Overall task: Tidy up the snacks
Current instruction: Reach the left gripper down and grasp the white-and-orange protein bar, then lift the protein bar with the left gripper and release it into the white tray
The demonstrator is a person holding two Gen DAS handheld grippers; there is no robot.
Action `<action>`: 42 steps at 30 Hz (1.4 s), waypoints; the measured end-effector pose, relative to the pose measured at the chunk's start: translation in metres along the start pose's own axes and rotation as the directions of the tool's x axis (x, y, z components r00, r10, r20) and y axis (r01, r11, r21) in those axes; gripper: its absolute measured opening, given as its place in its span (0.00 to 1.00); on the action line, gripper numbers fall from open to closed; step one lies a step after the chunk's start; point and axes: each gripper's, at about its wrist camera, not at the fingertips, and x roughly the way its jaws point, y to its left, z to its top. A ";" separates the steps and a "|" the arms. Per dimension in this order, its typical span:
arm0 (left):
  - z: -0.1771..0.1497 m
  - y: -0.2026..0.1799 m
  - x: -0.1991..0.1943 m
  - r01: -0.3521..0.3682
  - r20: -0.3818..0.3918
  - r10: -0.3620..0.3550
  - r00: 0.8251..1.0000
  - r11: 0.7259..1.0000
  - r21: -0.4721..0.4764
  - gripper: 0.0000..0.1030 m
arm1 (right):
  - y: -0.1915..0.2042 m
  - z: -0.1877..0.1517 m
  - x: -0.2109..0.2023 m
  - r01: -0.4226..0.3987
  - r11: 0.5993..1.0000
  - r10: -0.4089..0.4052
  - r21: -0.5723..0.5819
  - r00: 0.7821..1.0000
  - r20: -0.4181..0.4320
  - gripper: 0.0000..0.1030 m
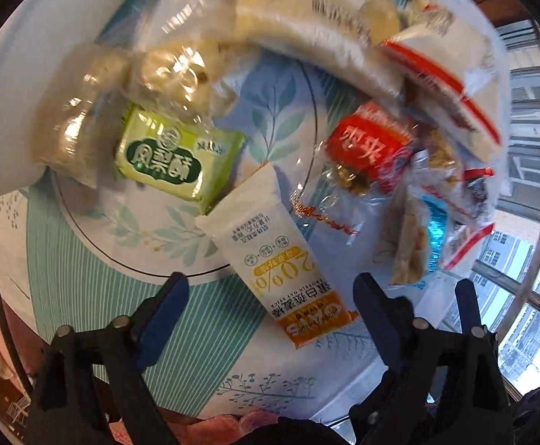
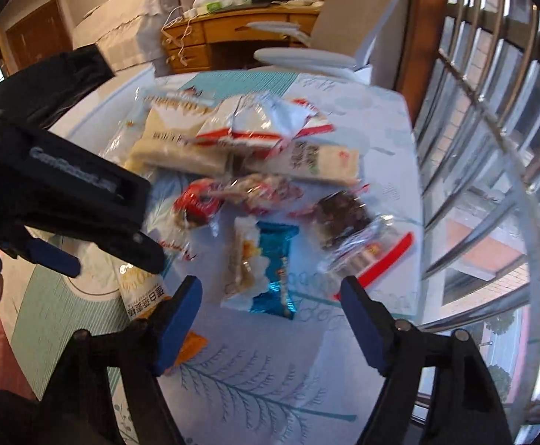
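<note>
Left wrist view, left to right: clear-wrapped pale snacks (image 1: 95, 111) at upper left, blurred, count uncertain. One green packet (image 1: 175, 155) lies left of centre. One white-and-orange oat bar (image 1: 288, 270) at lower centre lies between the left gripper (image 1: 270, 315) fingers, which stand wide, touching nothing. Red packet (image 1: 366, 148) right of centre; pile beyond it smeared, unreadable.

Right wrist view: left gripper body covers the left side and part of the oat bar. One blue-foil snack (image 2: 275, 270) at centre on the worktop (image 2: 255, 382). Right gripper (image 2: 270, 319) fingers wide, empty. Dark snack bag (image 2: 344, 218) at right.
</note>
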 end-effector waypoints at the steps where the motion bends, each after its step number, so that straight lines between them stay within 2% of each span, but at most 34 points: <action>1: 0.001 -0.001 0.003 -0.001 -0.008 0.001 1.000 1.000 -0.003 0.84 | 0.000 0.000 0.003 -0.001 1.000 0.001 0.002 1.000 -0.004 0.68; 7: 0.000 -0.010 0.022 -0.016 -0.045 0.016 0.999 1.000 -0.003 0.81 | -0.002 -0.004 0.017 -0.025 0.999 0.026 0.021 0.999 -0.032 0.60; 12: -0.009 -0.022 0.039 -0.020 -0.083 0.020 0.996 1.000 0.000 0.63 | -0.001 -0.010 0.022 -0.040 0.999 0.042 0.032 0.998 -0.056 0.50; 16: -0.012 -0.028 0.043 -0.037 -0.079 0.037 0.996 0.999 0.006 0.61 | 0.000 -0.012 0.021 -0.040 0.999 0.041 0.029 0.998 -0.053 0.50; 18: -0.013 -0.027 0.043 -0.052 -0.075 0.052 0.996 0.999 -0.001 0.48 | 0.000 -0.012 0.021 -0.039 0.999 0.041 0.030 0.998 -0.057 0.50; 21: -0.008 -0.025 0.043 -0.051 -0.084 0.049 0.995 0.999 -0.015 0.40 | 0.000 -0.012 0.021 -0.036 0.999 0.038 0.036 0.997 -0.067 0.49; 25: -0.008 -0.023 0.035 -0.058 -0.065 0.057 0.996 0.998 -0.010 0.38 | 0.002 -0.010 0.024 -0.055 0.997 0.059 0.058 0.995 -0.086 0.49; 32: -0.015 -0.024 0.007 -0.049 0.019 0.049 0.999 0.998 0.045 0.38 | 0.006 -0.010 0.024 -0.103 0.990 0.114 0.100 0.986 -0.118 0.49; 35: -0.022 -0.016 -0.005 -0.057 0.046 0.055 0.997 0.997 0.051 0.38 | 0.006 -0.014 0.022 -0.128 0.981 0.146 0.147 0.982 -0.118 0.48; 39: -0.029 0.000 -0.025 -0.053 0.066 0.050 0.997 0.998 0.044 0.38 | 0.015 -0.018 0.020 -0.148 0.979 0.167 0.142 0.977 -0.135 0.48; 40: -0.032 0.007 -0.030 -0.052 0.073 0.049 0.996 0.998 0.040 0.38 | 0.018 -0.019 0.020 -0.159 0.977 0.179 0.141 0.974 -0.141 0.45; 41: -0.033 0.011 -0.032 -0.049 0.080 0.046 0.996 0.998 0.037 0.38 | 0.021 -0.019 0.020 -0.172 0.975 0.193 0.141 0.970 -0.148 0.38; 42: -0.035 0.014 -0.036 -0.047 0.089 0.044 0.995 0.998 0.034 0.38 | 0.024 -0.019 0.019 -0.179 0.974 0.200 0.140 0.968 -0.152 0.37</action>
